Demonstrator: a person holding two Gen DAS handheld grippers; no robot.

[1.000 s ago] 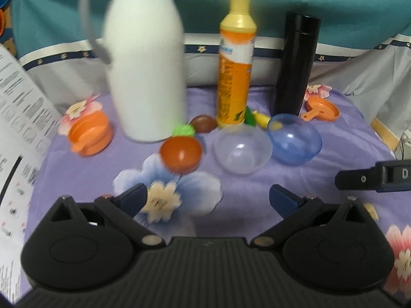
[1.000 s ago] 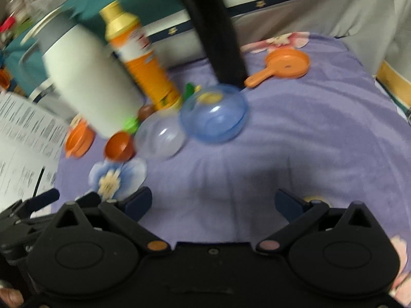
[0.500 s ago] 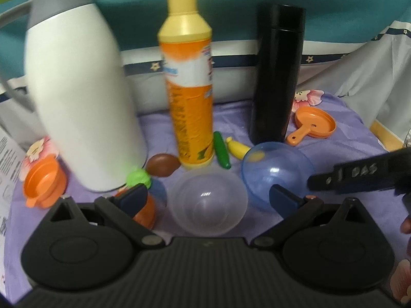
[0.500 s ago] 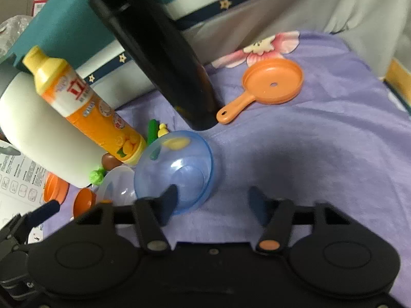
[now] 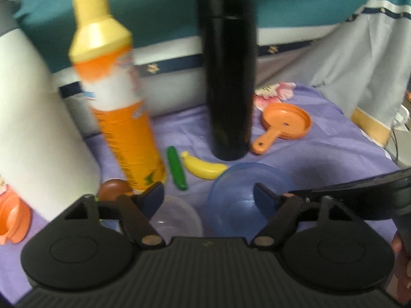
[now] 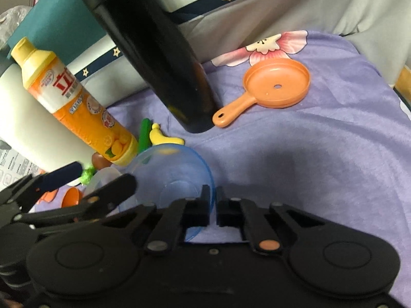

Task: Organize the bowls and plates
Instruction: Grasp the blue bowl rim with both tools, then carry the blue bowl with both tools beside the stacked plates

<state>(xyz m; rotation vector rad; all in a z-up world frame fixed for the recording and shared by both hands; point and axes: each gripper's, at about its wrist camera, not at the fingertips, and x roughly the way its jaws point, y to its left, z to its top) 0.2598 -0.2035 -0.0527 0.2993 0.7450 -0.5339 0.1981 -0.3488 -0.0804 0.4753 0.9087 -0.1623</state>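
Two small bowls stand side by side on the purple cloth. The blue bowl (image 6: 167, 172) (image 5: 244, 200) is on the right, and my right gripper (image 6: 213, 200) (image 5: 292, 193) is shut on its near right rim. Left of it is the clear bowl (image 5: 177, 218) (image 6: 102, 177). It lies between the jaws of my left gripper (image 5: 208, 196) (image 6: 102, 174), which are closing. I cannot see the pads pressing on it. The left gripper's right finger (image 5: 262, 195) hangs over the blue bowl.
Behind the bowls stand a black flask (image 5: 228, 89), an orange detergent bottle (image 5: 115, 118) and a white jug (image 5: 30, 128). A toy banana (image 5: 203, 166), a green cucumber (image 5: 177, 172), an orange toy pan (image 6: 277, 82) and an orange cup (image 5: 10, 215) lie around them.
Both grippers moved forward and down to the bowls. The right jaws went from wide open to shut on the blue bowl's rim. The left jaws narrowed around the clear bowl.
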